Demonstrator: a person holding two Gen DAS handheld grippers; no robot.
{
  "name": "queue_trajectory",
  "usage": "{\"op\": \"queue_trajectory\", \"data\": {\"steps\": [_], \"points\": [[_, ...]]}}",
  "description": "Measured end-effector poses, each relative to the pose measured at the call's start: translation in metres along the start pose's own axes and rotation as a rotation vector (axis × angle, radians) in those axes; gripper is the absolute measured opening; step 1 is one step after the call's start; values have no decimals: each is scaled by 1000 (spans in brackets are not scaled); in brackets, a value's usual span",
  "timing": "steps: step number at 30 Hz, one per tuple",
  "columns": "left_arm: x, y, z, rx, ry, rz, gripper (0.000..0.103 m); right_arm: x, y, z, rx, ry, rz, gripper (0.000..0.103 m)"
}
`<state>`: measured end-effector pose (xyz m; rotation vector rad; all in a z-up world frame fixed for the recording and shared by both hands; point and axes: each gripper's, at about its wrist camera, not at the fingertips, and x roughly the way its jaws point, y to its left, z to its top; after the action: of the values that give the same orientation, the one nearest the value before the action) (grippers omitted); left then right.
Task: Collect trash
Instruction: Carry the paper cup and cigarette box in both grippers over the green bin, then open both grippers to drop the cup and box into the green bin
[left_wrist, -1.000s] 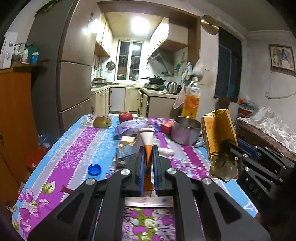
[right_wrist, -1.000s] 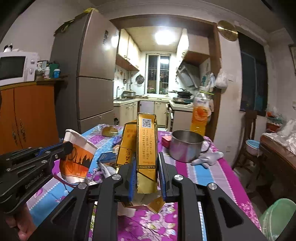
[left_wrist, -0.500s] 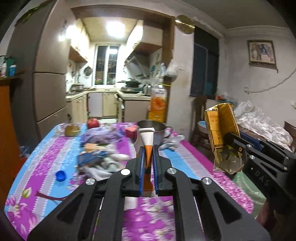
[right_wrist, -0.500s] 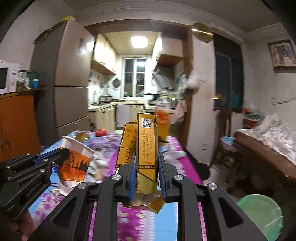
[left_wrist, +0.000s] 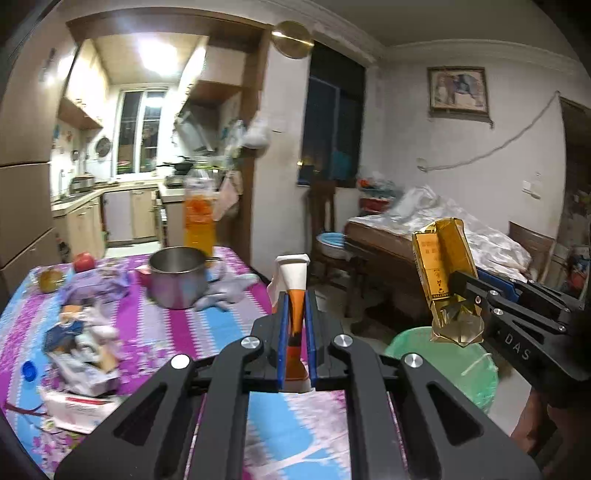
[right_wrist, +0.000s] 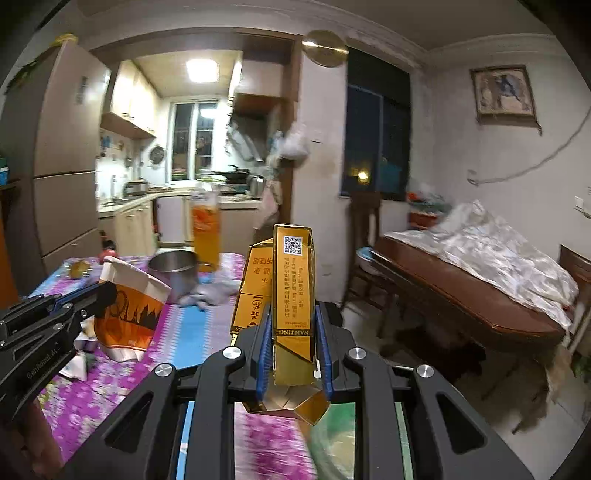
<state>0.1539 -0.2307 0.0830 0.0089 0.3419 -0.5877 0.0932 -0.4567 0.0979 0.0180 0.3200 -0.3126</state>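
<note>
Left wrist view: the left gripper (left_wrist: 294, 325) clamps the crushed orange-and-white paper cup (left_wrist: 293, 280), and the view has swung off the floral-clothed bench (left_wrist: 207, 325) toward the green plastic bin (left_wrist: 443, 365), so drop-off looks close. Right wrist view: the right gripper (right_wrist: 291, 347) pinches the flattened gold cardboard carton (right_wrist: 293, 291), printed "NANJING" beneath a QR code.
</note>
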Motion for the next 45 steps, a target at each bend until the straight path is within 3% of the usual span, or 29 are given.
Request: {"op": "queue_trajectory", "data": {"steps": [11, 18, 25, 31, 45], "points": [[57, -80, 0, 39, 75, -164, 7, 28, -122, -18, 56, 115, -117, 22], [101, -137, -11, 64, 190, -300, 7, 68, -193, -51, 96, 286, -170, 22], [135, -163, -30, 45, 326, -343, 7, 123, -247, -83, 142, 479, -117, 22], [157, -165, -48, 17, 421, -354, 7, 151, -273, -101, 138, 573, -102, 22], [165, -164, -51, 11, 443, -322, 7, 132, -249, -107, 128, 607, -91, 23]]}}
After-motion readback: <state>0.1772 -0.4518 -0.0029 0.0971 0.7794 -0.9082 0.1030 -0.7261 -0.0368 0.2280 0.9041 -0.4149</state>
